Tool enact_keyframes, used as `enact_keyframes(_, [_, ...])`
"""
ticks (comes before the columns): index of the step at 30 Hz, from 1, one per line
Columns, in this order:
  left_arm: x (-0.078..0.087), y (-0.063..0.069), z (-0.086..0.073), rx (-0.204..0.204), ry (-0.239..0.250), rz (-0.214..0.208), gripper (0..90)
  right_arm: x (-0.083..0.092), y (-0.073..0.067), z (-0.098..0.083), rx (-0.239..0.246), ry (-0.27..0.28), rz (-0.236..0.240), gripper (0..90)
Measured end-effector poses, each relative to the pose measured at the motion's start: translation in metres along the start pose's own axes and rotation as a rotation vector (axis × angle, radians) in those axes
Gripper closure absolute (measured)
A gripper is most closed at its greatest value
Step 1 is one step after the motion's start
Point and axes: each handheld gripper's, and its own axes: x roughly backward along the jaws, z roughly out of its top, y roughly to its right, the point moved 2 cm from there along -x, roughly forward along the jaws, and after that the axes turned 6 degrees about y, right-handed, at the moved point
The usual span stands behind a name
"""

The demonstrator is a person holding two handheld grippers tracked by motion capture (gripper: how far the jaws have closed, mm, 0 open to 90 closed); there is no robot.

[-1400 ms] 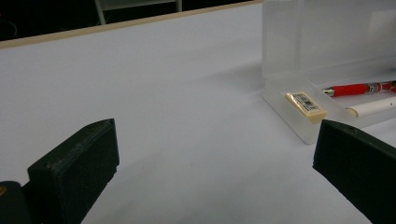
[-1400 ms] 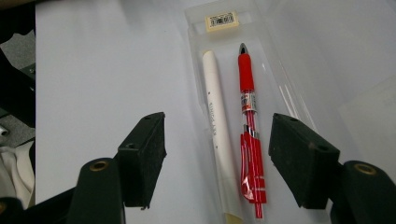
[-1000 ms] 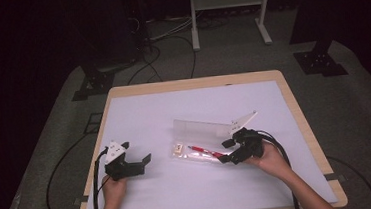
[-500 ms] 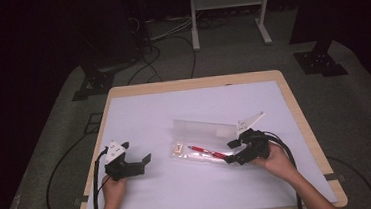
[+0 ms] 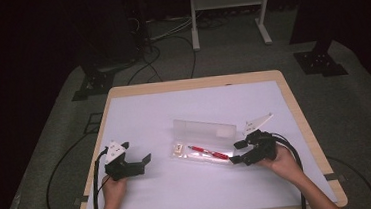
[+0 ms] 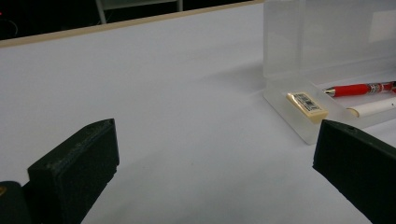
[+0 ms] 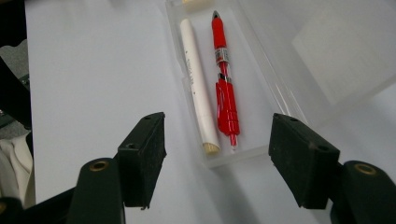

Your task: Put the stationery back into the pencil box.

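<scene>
A clear plastic pencil case (image 5: 202, 146) lies open mid-table, its lid (image 5: 204, 130) standing up behind it. Inside lie a red pen (image 7: 224, 84), a white pen (image 7: 198, 88) and a small eraser (image 6: 307, 102). My right gripper (image 5: 236, 151) sits open just off the case's right end, jaws wide apart and pointing along the pens, with nothing between them. My left gripper (image 5: 145, 160) rests open on the table to the case's left, apart from it, facing the eraser end.
The white tabletop (image 5: 184, 109) has a wooden rim (image 5: 192, 84). Cables trail from both grippers off the near edge. A metal stand (image 5: 229, 11) and more cables sit on the dark floor beyond the table.
My right gripper has drawn back slightly to the right, away from the case's end. The left gripper has stayed put.
</scene>
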Motion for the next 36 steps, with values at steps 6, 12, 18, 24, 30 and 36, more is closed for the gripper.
enact_keyframes(6, [0.000,0.000,0.000,0.001,0.001,0.000,0.0,0.005,0.002,-0.005,-0.013,0.008,-0.007,35.4])
enact_keyframes(12, [0.000,0.000,0.000,0.000,0.000,0.000,0.0,0.008,0.003,-0.010,-0.018,0.012,-0.012,35.4])
enact_keyframes(18, [0.000,0.000,0.000,0.001,0.001,0.000,0.0,0.011,0.005,-0.016,-0.029,0.015,-0.018,35.4])
enact_keyframes(24, [0.000,0.000,0.000,0.000,0.000,0.000,0.0,0.015,0.007,-0.022,-0.044,0.015,-0.026,35.4])
enact_keyframes(30, [0.000,0.000,0.000,-0.001,0.000,0.001,0.0,0.019,0.009,-0.027,-0.055,0.028,-0.032,35.4])
enact_keyframes(36, [0.000,0.000,0.000,0.000,0.000,0.001,0.0,0.022,0.011,-0.036,-0.070,0.027,-0.039,35.3])
